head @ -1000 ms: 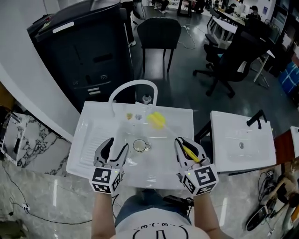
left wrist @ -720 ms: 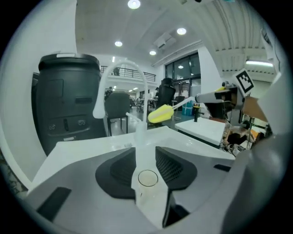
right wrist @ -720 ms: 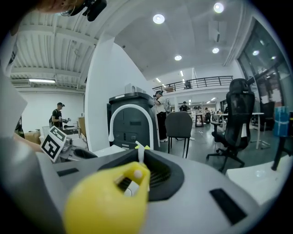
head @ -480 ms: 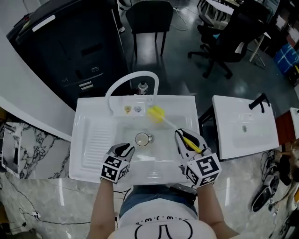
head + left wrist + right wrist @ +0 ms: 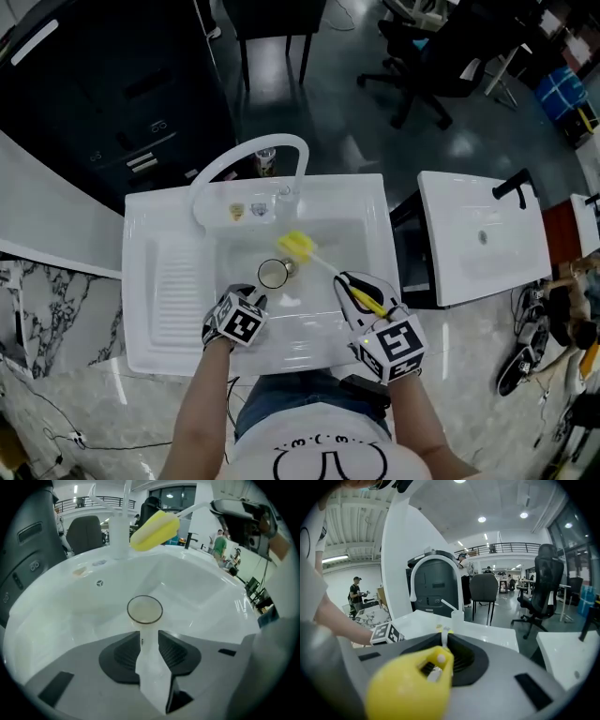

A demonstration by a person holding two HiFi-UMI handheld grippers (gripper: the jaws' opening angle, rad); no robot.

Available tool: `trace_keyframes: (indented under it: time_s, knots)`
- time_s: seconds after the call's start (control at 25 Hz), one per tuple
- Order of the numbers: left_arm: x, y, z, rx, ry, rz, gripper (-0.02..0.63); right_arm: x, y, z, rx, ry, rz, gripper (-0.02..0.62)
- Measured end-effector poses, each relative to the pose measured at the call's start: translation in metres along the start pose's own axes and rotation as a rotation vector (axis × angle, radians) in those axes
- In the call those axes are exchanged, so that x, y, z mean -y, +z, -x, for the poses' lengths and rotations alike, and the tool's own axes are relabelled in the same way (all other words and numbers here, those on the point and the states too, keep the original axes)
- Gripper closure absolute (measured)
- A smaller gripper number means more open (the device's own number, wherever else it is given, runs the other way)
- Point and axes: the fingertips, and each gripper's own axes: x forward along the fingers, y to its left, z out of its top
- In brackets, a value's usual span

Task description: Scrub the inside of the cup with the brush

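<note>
1. Everything here is placed off the white sink (image 5: 159, 234), which is set into a marbled worktop (image 5: 66, 412).
2. The cup (image 5: 273, 273) is standing upright in the sink's basin, roughly mid-basin, with its mouth up. In the left gripper view it's a round dark-rimmed opening (image 5: 145, 609) against the white sink floor.
3. The left gripper (image 5: 251, 302) is down at the near-left part of the sink's basin, tipped steeply downward. In its own view (image 5: 146, 637) the jaws are apart with a narrow gap and have just been opening. There's nothing between them but bare sink. The cup sits just past the tips, and I can't see any contact.
4. The right gripper (image 5: 358, 289) is over the near-right part of the sink's basin, clenched on the brush (image 5: 298, 247). In the right gripper view (image 5: 444, 638) the thin pale shaft runs between the pads. The chunky yellow handle end (image 5: 412, 686) pokes back toward the camera, pretty blurry.
5. The brush's yellow sponge head (image 5: 154, 529) hangs over the sink's basin on the back side, raised above the floor. It's just beyond the cup and outside it.
6. The arched white faucet (image 5: 414, 581) stands at the back edge of the sink.
</note>
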Motion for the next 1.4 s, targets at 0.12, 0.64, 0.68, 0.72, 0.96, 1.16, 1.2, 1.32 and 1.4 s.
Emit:
trace_keyframes:
  time_s: [0.12,0.64,0.68,0.72,0.96,1.16,1.2,1.32,1.4]
  knots:
    - [-0.007,-0.002,-0.013,-0.021,0.011,-0.006,0.474,0.003,-0.009,-0.004,-0.034,-0.004,0.007,0.549]
    - [-0.009,0.002,-0.031,-0.032,-0.014,-0.059,0.541,0.006,-0.018,-0.008,-0.098,0.037,0.020,0.549]
    - [-0.009,0.002,-0.031,-0.028,-0.010,-0.060,0.541,0.006,-0.019,-0.009,-0.112,0.048,0.012,0.549]
    - [-0.008,0.002,-0.030,-0.025,-0.008,-0.059,0.541,0.006,-0.021,-0.010,-0.131,0.061,-0.004,0.549]
    - [-0.003,0.002,-0.029,-0.017,-0.009,-0.087,0.541,-0.010,-0.042,-0.033,-0.271,0.169,-0.069,0.551]
    - [-0.002,0.002,-0.029,-0.018,0.003,-0.116,0.541,-0.023,-0.055,-0.060,-0.353,0.202,-0.045,0.551]
    - [-0.002,0.002,-0.029,-0.019,0.003,-0.110,0.541,-0.025,-0.055,-0.065,-0.359,0.206,-0.041,0.551]
    - [-0.005,0.000,-0.029,-0.021,0.005,-0.083,0.541,-0.027,-0.057,-0.076,-0.371,0.211,-0.030,0.551]
    - [-0.006,0.000,-0.028,-0.023,0.009,-0.092,0.541,-0.026,-0.056,-0.079,-0.376,0.208,-0.041,0.551]
